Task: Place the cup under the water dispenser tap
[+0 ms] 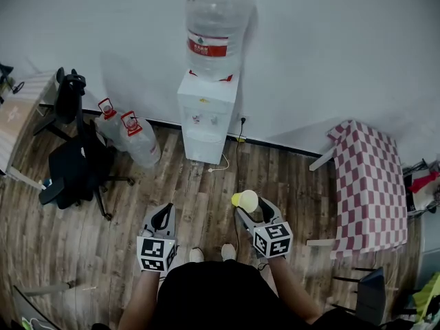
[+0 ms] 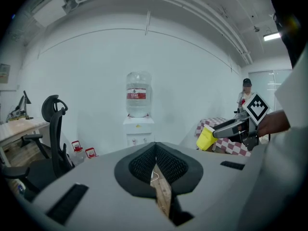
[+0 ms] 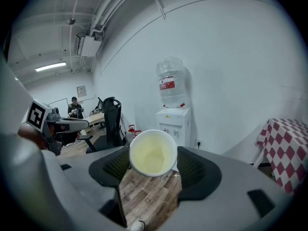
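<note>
Head view alone shows the round yellow cup (image 1: 245, 200) well short of the white water dispenser (image 1: 207, 119), held in the right claw (image 1: 249, 206). Right gripper view shows that claw clamped on the cup's sides, its mouth facing the camera. Left gripper view shows the left claw (image 2: 155, 150) closed together with nothing in it.

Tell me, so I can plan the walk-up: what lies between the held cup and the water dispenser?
Head view: only wooden floor between the cup and the water dispenser, crossed by a thin white cord and a dark cable near its base.
</note>
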`<act>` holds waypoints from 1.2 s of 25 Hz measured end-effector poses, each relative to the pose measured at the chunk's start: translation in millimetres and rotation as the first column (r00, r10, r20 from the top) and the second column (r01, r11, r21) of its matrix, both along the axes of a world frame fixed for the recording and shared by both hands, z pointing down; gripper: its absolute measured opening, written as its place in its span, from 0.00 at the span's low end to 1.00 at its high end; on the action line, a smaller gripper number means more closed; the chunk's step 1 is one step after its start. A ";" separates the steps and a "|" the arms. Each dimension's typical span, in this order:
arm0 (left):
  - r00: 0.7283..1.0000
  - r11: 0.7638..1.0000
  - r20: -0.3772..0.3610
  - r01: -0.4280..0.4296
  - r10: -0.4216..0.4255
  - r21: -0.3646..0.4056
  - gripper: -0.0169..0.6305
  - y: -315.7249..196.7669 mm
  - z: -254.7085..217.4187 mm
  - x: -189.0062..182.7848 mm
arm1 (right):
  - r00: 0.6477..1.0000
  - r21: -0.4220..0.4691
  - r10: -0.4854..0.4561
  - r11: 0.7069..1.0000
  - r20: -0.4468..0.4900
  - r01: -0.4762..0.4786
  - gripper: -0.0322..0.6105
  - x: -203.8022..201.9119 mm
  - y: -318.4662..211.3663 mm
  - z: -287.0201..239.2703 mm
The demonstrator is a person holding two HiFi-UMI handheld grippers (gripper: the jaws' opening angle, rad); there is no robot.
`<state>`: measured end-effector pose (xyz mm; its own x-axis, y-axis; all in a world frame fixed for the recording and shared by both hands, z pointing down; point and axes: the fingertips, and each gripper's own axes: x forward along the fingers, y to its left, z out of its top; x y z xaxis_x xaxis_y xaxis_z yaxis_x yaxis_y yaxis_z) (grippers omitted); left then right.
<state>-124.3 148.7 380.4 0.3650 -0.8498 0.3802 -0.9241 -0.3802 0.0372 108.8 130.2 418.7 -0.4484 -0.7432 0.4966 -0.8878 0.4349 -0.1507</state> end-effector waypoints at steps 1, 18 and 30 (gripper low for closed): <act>1.000 1.000 -0.004 -0.001 0.001 0.001 0.05 -0.4 -0.8 -0.4 | 1.000 0.001 -0.003 1.000 -0.004 0.003 0.55 -1.5 -1.9 -0.5; 0.999 0.997 -0.016 -0.036 0.035 -0.068 0.05 26.7 33.2 -42.0 | 0.999 -0.059 0.032 0.998 0.003 -0.032 0.55 -41.4 25.1 17.6; 1.000 0.995 0.010 -0.012 0.013 -0.098 0.05 -19.5 45.0 -28.0 | 0.999 -0.092 -0.003 0.996 0.034 0.006 0.55 -35.2 -24.8 36.7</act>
<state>-152.2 129.2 425.4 0.3709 -0.8039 0.4650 -0.9199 -0.3867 0.0654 73.6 105.4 455.4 -0.4695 -0.6929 0.5472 -0.8795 0.4217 -0.2206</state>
